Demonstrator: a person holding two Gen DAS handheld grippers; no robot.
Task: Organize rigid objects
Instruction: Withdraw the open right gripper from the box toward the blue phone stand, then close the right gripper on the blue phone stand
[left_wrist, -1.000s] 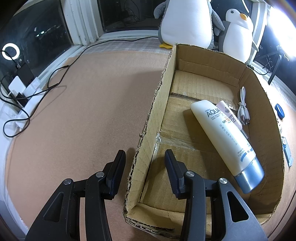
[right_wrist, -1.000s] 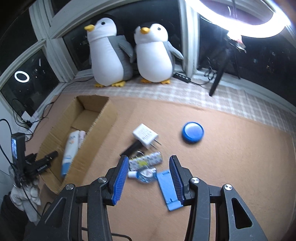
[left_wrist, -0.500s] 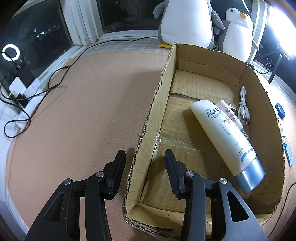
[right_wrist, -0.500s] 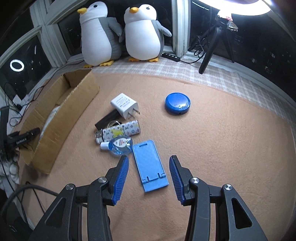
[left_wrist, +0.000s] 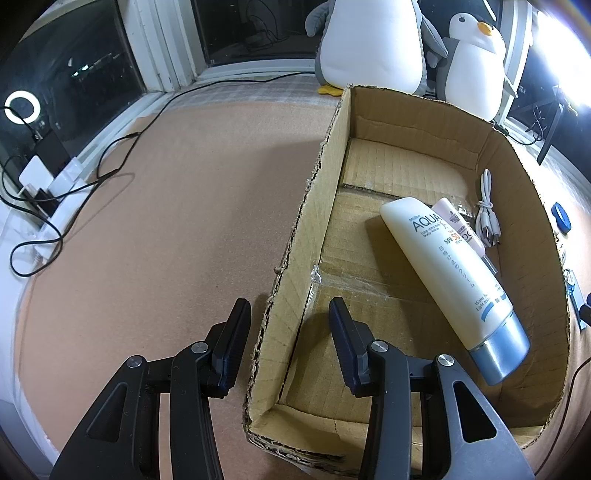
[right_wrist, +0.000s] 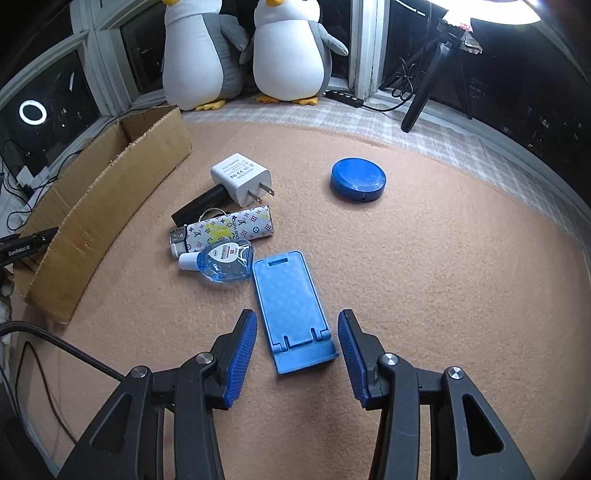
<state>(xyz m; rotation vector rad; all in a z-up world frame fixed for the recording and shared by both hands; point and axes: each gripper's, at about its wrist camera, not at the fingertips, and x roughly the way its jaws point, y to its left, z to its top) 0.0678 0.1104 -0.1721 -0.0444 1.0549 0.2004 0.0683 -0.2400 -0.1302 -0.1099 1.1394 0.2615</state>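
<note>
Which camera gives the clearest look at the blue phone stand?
The right wrist view: the blue phone stand lies flat on the mat, whole and unobstructed, just ahead of the open right gripper. In the left wrist view the cardboard box fills the right side; the stand cannot be made out beyond its far wall.

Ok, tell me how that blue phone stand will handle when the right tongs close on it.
The phone stand looks like thin hard plastic, so probably stiff and light. It lies flat on the mat between the open right tongs, so its low edges may be hard to catch. Its smooth sides could slip; the folded lip at the near end may give better purchase.
</note>
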